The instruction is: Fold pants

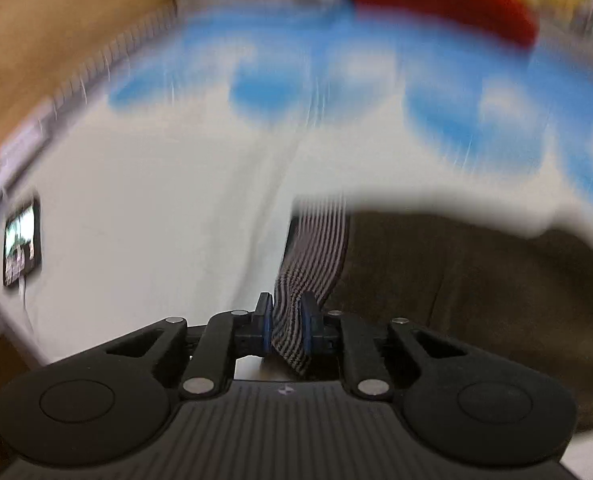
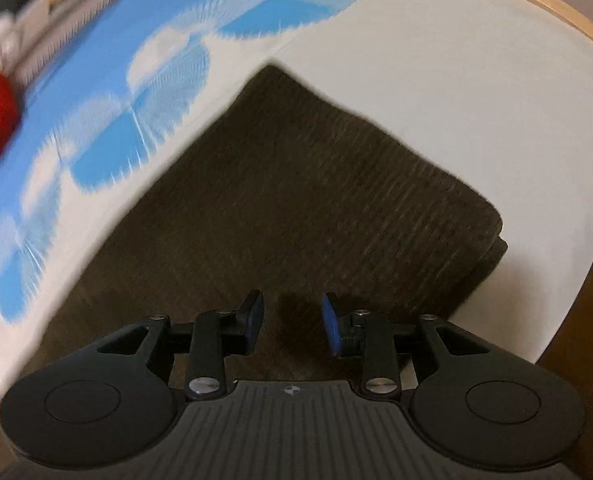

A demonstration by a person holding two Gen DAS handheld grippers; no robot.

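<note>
Left gripper point(image 1: 287, 326) pinches striped waistband point(image 1: 314, 252); right gripper point(image 2: 292, 322) fingers wide, empty, over brown pants point(image 2: 296, 184). Soft, limp, light; grip corner at 12 o'clock

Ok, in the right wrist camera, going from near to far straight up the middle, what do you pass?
right gripper, jaws apart with nothing between them → dark brown pants, lying folded → white sheet → blue cloud pattern at the far edge.
</note>
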